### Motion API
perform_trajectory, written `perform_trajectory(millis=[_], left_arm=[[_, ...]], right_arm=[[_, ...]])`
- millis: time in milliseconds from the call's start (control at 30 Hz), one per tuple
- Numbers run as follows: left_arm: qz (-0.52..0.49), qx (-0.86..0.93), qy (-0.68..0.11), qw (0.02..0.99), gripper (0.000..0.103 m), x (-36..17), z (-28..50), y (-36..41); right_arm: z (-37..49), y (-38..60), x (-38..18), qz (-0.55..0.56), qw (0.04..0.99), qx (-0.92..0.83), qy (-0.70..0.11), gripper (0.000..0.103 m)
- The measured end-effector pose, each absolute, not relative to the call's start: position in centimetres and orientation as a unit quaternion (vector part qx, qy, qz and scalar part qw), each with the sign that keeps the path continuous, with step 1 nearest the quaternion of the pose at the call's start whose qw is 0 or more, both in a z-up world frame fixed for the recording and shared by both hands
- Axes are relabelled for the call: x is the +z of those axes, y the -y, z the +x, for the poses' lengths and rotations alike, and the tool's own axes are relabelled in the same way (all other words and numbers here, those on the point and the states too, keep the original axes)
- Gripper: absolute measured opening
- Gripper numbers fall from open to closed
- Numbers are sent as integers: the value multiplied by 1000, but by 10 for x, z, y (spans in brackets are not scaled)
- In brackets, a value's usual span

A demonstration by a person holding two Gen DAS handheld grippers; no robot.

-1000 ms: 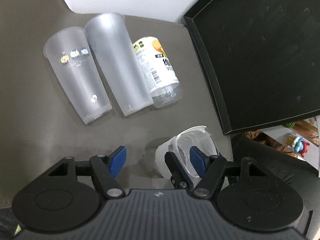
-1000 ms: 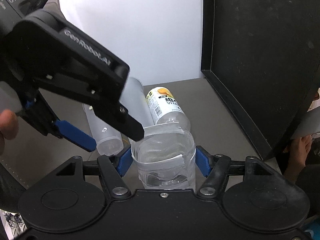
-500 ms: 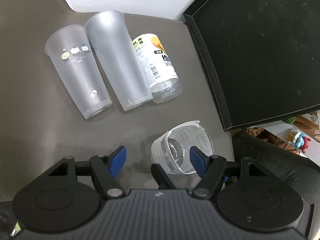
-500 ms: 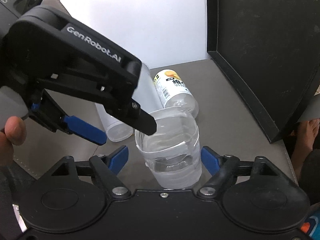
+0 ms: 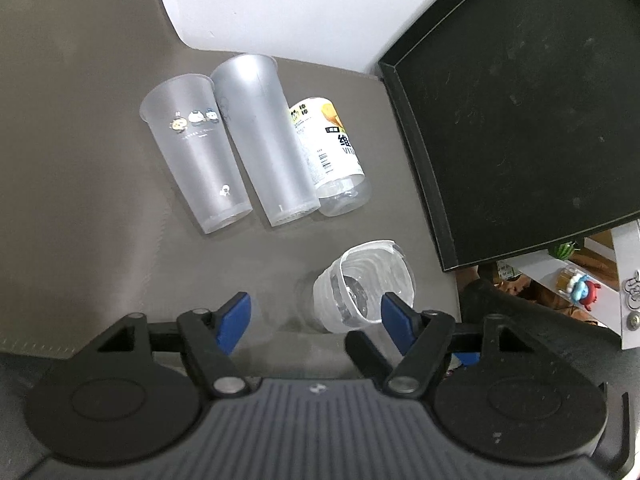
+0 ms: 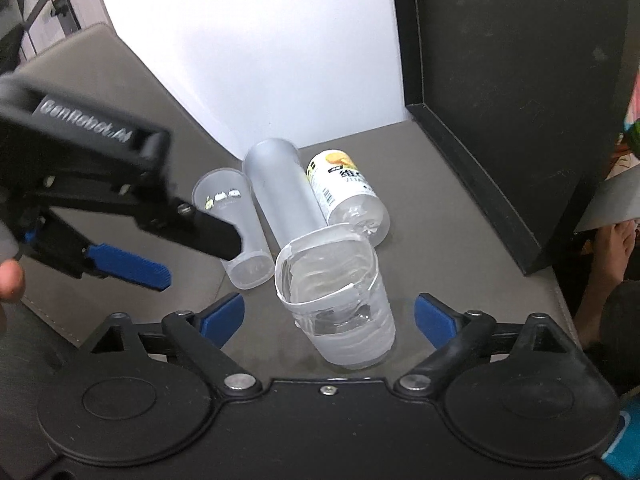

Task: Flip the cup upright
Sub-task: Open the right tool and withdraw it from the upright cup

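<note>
1. The left hand-held gripper point(image 6: 156, 258) is blurred in the right wrist view, and its printed lettering is hard to read. Only a fingertip of the person's hand point(image 6: 10, 280) shows at the left edge.
2. The short clear cup point(image 6: 340, 300) stands upright on the grey counter point(image 6: 460, 248), mouth up, its cut rim uneven.
3. The right hand-held gripper point(image 6: 329, 314) is spread wide, with a blue pad on each side of the cup and neither touching it.
4. The left hand-held gripper is also spread wide and holds nothing.
5. Behind the cup, two frosted tall cups point(image 5: 256, 140) and a labelled bottle point(image 5: 332, 160) lie on their sides, side by side.
6. A black tray point(image 5: 520, 120) is cut off at the right edge.
7. Half a second ago the right pads sat closer to the cup; they have since widened, and the left hand-held gripper has drawn away from the rim.
</note>
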State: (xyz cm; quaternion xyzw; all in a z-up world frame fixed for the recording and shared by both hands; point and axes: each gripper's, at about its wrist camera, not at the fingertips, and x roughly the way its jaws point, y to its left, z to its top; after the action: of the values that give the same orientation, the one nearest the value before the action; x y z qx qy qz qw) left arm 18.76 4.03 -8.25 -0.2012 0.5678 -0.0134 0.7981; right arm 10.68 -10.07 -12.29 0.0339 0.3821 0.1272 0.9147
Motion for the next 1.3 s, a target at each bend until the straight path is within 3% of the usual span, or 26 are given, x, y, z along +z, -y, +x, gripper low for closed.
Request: perform_trajectory(millis=[67,367,433,1000,1300], left_arm=[[-202,-9,-562,802,80,-76,180,-41],[-226,7,-538,812,92,-60,146,-47],[-236,10,-533,812,92,-57,138,-49],[-239,13,-491,838,102,-24,83,-40],[-223,4,-462,858,102,-6,58,-31]], right_arm=[[105,105,-118,42,915,128,-381,94],[94,117,-100,62,914,132,-379,99],[90,119,-96,63,914,134,-377,103],[60,140,-52,66,922,148,-352,103],[46,156,-30,60,922,141,-356,103]])
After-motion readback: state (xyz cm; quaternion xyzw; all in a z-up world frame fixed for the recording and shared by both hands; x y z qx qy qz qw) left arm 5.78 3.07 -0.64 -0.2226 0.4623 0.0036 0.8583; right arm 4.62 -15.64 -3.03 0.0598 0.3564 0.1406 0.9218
